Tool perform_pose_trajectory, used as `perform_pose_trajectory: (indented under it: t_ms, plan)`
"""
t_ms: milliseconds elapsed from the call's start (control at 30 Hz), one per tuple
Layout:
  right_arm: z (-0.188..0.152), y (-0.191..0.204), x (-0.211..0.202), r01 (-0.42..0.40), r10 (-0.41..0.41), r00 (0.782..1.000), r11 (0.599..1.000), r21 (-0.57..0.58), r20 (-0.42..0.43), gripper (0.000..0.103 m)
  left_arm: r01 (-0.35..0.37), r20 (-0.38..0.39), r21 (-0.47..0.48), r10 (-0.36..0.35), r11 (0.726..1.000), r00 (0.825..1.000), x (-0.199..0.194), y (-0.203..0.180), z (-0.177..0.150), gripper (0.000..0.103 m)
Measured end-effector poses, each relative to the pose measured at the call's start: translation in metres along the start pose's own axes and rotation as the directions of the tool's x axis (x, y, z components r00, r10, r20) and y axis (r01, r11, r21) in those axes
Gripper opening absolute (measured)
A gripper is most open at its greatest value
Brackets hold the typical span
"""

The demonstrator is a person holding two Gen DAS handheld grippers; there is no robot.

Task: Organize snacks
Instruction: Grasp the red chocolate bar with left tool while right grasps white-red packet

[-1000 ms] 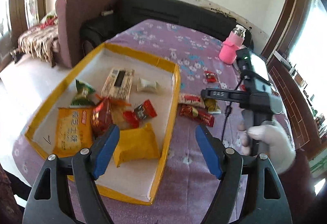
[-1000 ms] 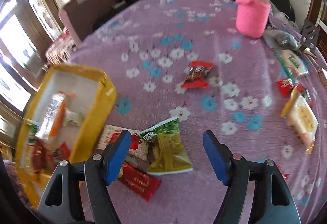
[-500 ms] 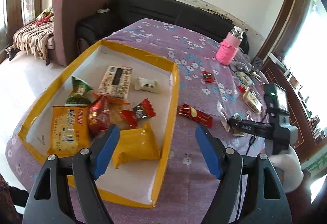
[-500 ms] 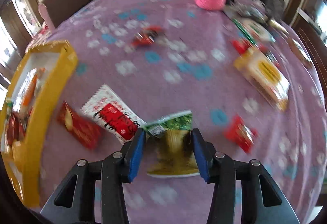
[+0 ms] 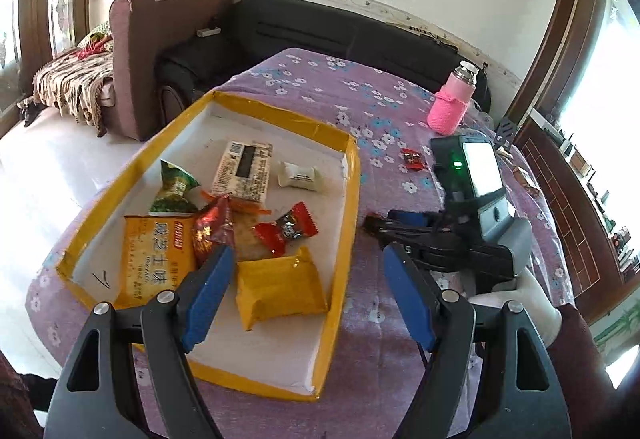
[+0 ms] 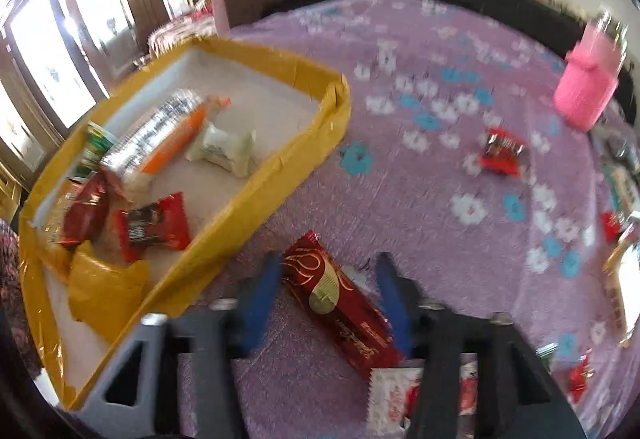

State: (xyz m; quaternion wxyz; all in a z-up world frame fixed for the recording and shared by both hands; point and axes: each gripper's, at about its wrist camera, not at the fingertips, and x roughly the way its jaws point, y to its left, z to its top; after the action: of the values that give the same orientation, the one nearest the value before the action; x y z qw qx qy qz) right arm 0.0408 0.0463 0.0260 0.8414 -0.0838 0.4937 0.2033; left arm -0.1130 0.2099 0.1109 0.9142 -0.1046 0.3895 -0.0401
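Snacks fill the yellow-rimmed tray (image 5: 352,199) in the left wrist view, while only the right wrist view shows a dark red bar packet (image 6: 340,303) on the purple tabletop (image 6: 440,167) just right of it. Right tool (image 6: 326,295) straddles that packet, fingers apart, contact unclear; left tool (image 5: 308,303) hangs wide above the tray's near end, holding nothing.

Home living room, black sofa (image 5: 360,35), armchair (image 5: 160,39), floral tablecloth (image 5: 340,87)

each gripper (image 5: 304,299) has black triangular-cutout arms, blue pads (image 5: 208,295) and silver screws. the right gripper (image 6: 326,299) carries a grey box with a lit screen; a white-gloved hand (image 5: 532,299), maroon sleeve.
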Motion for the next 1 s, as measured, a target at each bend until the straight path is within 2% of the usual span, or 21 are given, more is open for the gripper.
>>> perform_pose_trajectory:
  t_ms: [33,67,233,300,333,367,400,433,467,500,567,700,800,867,933,967,1000]
  plan:
    - [-0.003,-0.003,-0.002,-0.018,0.018,1.000,0.999,0.034,0.002,0.025,0.001,0.001,0.001,-0.001,1.000,1.000,0.001,0.001,0.001,0.077]
    - [-0.006,-0.003,-0.004,-0.016,0.016,1.000,0.998,0.056,-0.008,0.024,0.009,0.000,0.000,-0.009,1.000,1.000,0.002,0.000,0.002,0.077]
    - [-0.045,-0.018,-0.029,-0.010,0.026,0.998,0.973,0.232,-0.066,0.027,0.076,-0.034,0.023,-0.075,0.997,0.997,0.013,-0.016,0.000,0.077]
    - [-0.063,-0.026,-0.042,-0.044,0.067,0.995,0.956,0.290,-0.070,0.028,0.110,-0.070,0.048,-0.107,0.993,0.992,0.020,-0.030,-0.004,0.077]
    - [-0.072,-0.035,-0.053,-0.103,0.121,0.992,0.943,0.316,-0.038,0.028,0.129,-0.091,0.062,-0.123,0.990,0.988,0.023,-0.037,-0.007,0.077]
    - [-0.077,-0.047,-0.066,-0.162,0.166,0.986,0.927,0.339,0.018,0.036,0.147,-0.120,0.087,-0.136,0.985,0.983,0.028,-0.048,-0.012,0.077]
    - [-0.083,-0.057,-0.081,-0.189,0.174,0.982,0.914,0.359,0.074,0.043,0.153,-0.135,0.103,-0.138,0.983,0.981,0.032,-0.055,-0.015,0.077]
    - [-0.088,-0.068,-0.096,-0.176,0.141,0.983,0.910,0.375,0.120,0.057,0.158,-0.156,0.126,-0.138,0.979,0.978,0.037,-0.064,-0.019,0.077]
    - [-0.093,-0.080,-0.111,-0.127,0.072,0.985,0.916,0.381,0.156,0.067,0.163,-0.179,0.147,-0.136,0.976,0.974,0.044,-0.073,-0.023,0.077]
    - [-0.095,-0.087,-0.118,-0.081,0.017,0.985,0.924,0.374,0.172,0.068,0.165,-0.203,0.158,-0.131,0.974,0.970,0.051,-0.081,-0.027,0.077]
    - [-0.099,-0.101,-0.120,-0.005,-0.058,0.986,0.927,0.375,0.155,0.068,0.177,-0.259,0.174,-0.129,0.969,0.957,0.069,-0.098,-0.036,0.077]
    - [-0.108,-0.107,-0.105,-0.027,-0.027,0.989,0.928,0.370,0.142,0.068,0.146,-0.309,0.213,-0.075,0.966,0.948,0.101,-0.121,-0.045,0.075]
    - [-0.107,-0.095,-0.097,-0.031,-0.021,0.988,0.945,0.326,0.156,0.066,0.109,-0.306,0.227,-0.036,0.968,0.951,0.121,-0.127,-0.044,0.068]
    - [-0.102,-0.090,-0.092,-0.061,0.011,0.987,0.949,0.310,0.159,0.064,0.095,-0.309,0.232,-0.020,0.968,0.951,0.130,-0.128,-0.043,0.068]
    - [-0.095,-0.088,-0.082,-0.093,0.043,0.985,0.947,0.307,0.167,0.061,0.078,-0.267,0.296,0.004,0.952,0.964,0.133,-0.135,-0.045,0.066]
    - [-0.092,-0.086,-0.079,-0.104,0.056,0.985,0.948,0.301,0.162,0.056,0.060,-0.249,0.330,0.026,0.942,0.968,0.134,-0.138,-0.046,0.059]
    - [-0.087,-0.084,-0.075,-0.106,0.062,0.986,0.950,0.295,0.153,0.054,0.042,-0.230,0.361,0.045,0.932,0.972,0.132,-0.141,-0.048,0.047]
